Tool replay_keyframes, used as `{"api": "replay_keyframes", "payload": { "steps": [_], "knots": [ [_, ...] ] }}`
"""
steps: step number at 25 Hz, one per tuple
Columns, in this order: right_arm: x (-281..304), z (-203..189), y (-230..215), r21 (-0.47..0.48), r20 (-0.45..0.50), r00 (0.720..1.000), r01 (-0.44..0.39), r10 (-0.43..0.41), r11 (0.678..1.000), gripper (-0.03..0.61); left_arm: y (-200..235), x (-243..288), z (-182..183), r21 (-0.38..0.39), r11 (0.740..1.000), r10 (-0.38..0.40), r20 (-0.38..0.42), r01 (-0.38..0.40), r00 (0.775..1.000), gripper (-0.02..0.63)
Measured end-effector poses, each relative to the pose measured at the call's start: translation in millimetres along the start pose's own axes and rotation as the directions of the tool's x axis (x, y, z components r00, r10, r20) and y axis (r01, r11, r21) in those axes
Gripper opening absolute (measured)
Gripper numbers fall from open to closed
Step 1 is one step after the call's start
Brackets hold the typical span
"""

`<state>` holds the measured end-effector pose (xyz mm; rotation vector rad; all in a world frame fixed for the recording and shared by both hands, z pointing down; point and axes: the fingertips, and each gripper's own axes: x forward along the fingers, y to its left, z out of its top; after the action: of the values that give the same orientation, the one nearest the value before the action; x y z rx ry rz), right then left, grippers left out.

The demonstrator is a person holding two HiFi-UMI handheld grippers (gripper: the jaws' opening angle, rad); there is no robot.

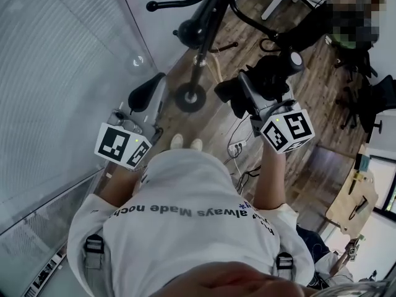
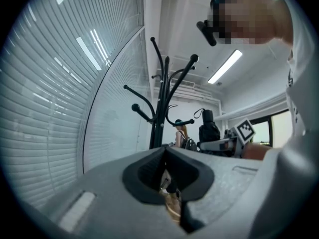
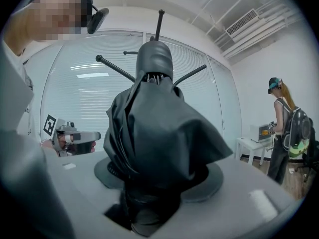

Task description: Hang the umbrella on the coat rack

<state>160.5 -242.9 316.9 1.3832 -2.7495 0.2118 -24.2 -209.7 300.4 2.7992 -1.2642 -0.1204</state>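
A folded black umbrella stands between the jaws of my right gripper, which is shut on its lower part; its rounded cap points up. In the head view the umbrella and right gripper sit right of the black coat rack, whose round base rests on the wood floor. Rack pegs show behind the umbrella. My left gripper is left of the base, jaws together with nothing in them. In the left gripper view the rack rises ahead of that gripper.
A glass wall with blinds runs along the left. A power strip and cables lie on the floor by the person's feet. A person with a backpack stands at the right by a white table.
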Motion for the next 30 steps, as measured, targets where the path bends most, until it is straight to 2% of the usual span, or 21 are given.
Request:
{"api": "replay_keyframes", "payload": {
  "steps": [9, 30],
  "knots": [
    [28, -6, -23, 0.010, -0.024, 1.000, 0.017, -0.017, 1.000, 0.258, 17, 13, -5, -0.008, 1.000, -0.001, -0.008, 0.001, 1.000, 0.003],
    [28, -39, -42, 0.025, -0.092, 0.994, 0.067, -0.065, 0.997, 0.258, 16, 5, -10, -0.018, 1.000, 0.002, -0.017, -0.002, 1.000, 0.003]
  ]
}}
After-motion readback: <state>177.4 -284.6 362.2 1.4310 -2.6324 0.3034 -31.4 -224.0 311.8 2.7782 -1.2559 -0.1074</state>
